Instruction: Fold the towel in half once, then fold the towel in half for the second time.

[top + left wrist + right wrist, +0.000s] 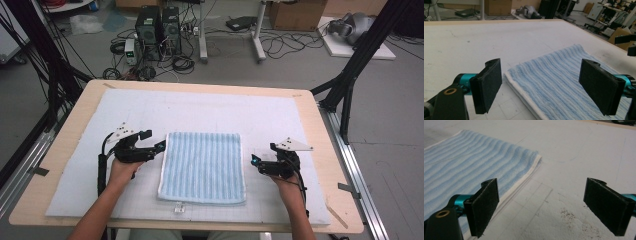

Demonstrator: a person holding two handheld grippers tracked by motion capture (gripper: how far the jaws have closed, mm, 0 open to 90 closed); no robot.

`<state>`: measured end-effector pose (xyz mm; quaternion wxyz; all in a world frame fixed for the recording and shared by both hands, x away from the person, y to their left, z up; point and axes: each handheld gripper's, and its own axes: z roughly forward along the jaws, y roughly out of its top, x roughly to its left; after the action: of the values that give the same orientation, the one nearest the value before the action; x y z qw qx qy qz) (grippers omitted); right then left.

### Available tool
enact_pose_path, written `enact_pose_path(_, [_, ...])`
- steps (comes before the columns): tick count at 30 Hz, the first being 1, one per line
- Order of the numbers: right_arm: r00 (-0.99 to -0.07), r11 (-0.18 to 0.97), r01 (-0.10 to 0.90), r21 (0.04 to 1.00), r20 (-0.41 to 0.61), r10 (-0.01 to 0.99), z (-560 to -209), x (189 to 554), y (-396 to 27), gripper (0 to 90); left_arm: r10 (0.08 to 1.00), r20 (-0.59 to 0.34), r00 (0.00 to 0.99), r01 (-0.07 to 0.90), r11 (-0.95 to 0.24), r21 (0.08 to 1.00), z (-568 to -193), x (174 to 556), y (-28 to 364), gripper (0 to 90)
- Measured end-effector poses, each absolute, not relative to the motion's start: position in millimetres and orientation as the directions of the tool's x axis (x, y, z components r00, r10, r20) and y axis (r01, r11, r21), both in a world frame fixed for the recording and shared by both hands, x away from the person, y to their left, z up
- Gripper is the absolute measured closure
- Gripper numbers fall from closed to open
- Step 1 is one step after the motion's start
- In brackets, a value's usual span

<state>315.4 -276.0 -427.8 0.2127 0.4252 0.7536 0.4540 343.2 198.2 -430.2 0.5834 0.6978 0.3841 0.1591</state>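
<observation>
A folded blue-and-white striped towel [202,166] lies flat in the middle of the white mat [210,110]. My left gripper [159,145] hovers just off the towel's left edge, open, with nothing between its jaws. In the left gripper view the towel [564,77] stretches ahead between the wide-apart pads [487,85]. My right gripper [255,162] sits a short way off the towel's right edge, open and empty. In the right gripper view the towel's corner [474,165] lies left of the gap between the pads [610,206].
The mat covers a wooden table [70,145] whose rim shows all round. A small clear piece [178,207] lies on the mat by the towel's near edge. Black frame posts [350,75] stand at the table's right and left; computers and cables sit on the floor beyond.
</observation>
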Motion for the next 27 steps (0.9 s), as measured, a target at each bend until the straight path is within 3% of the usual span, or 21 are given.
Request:
enact_pose_path(15, [-0.546, 0.222, 0.452, 0.864, 0.072, 0.835, -427.6, 313.0, -276.6, 11.6, 0.736, -0.229, 0.637, 0.366, -0.027, 0.93, -431.3, 345.2, 198.7, 20.7])
enact_pose_path(27, [-0.559, 0.225, 0.464, 0.857, 0.086, 0.825, -430.4, 315.4, -274.1, 11.5, 0.745, -0.295, 0.598, 0.417, 0.025, 0.909, -435.6, 351.9, 205.7, 18.3])
